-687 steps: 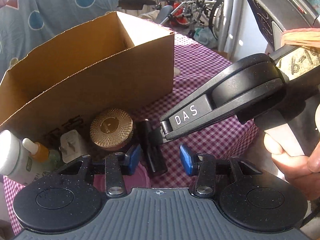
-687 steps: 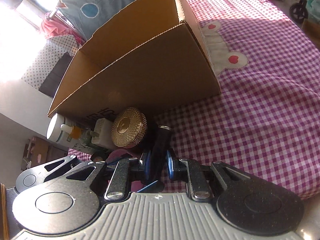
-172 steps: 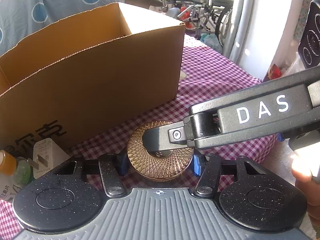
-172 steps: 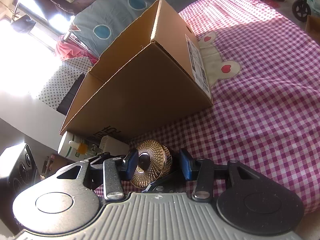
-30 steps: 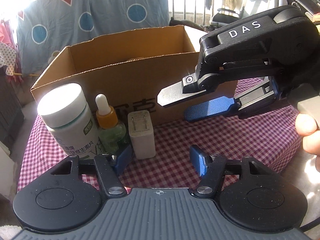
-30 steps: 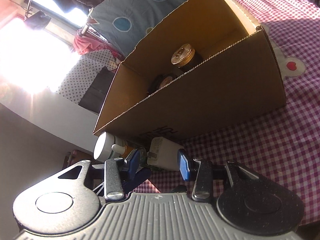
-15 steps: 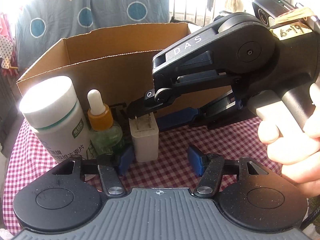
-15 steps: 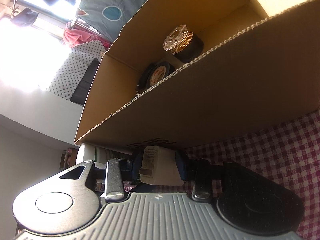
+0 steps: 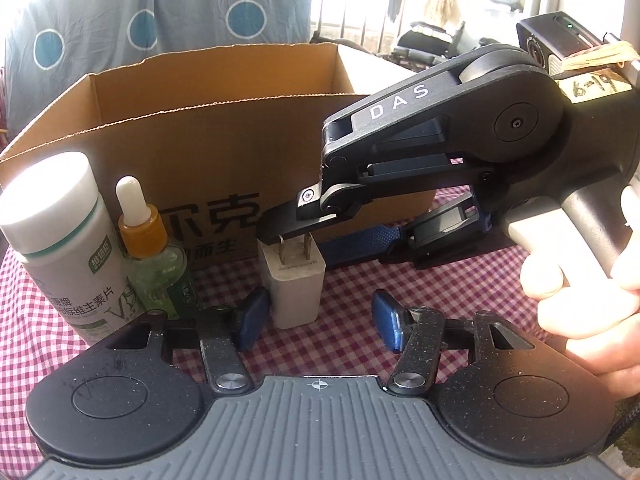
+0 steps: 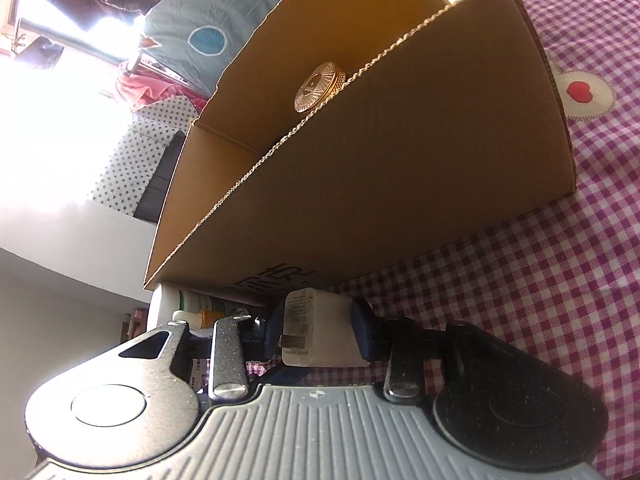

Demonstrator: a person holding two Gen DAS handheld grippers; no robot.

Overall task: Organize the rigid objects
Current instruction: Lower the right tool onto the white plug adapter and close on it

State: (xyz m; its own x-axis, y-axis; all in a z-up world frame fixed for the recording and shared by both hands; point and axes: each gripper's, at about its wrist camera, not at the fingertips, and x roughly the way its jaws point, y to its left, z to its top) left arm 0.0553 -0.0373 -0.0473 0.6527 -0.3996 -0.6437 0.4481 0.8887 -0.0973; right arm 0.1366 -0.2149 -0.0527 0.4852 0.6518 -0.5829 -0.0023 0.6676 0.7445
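**Right gripper clamps the white charger in front of the box**

The white USB wall charger (image 10: 320,326) stands on the pink checked tablecloth (image 10: 540,280), just in front of the long wall of the open cardboard box (image 10: 380,168), prongs pointing up. The right gripper (image 10: 316,330) has a blue pad on each side of the plug body, both pressing against it, so it is clenched on the charger. From the left wrist view the same right gripper (image 9: 316,236) reaches in from the right, a person's hand (image 9: 580,288) around its grip, its upper finger over the charger (image 9: 294,284).

The left gripper (image 9: 316,322) hovers low over the cloth with its jaws closing. Its left pad sits just beside the charger's lower corner; nothing is pressed between the pads.

Left of the charger stand a green dropper bottle (image 9: 154,256) with an orange collar and a white-capped supplement bottle (image 9: 60,240), close together. Inside the box lies a gold-lidded jar (image 10: 318,86).
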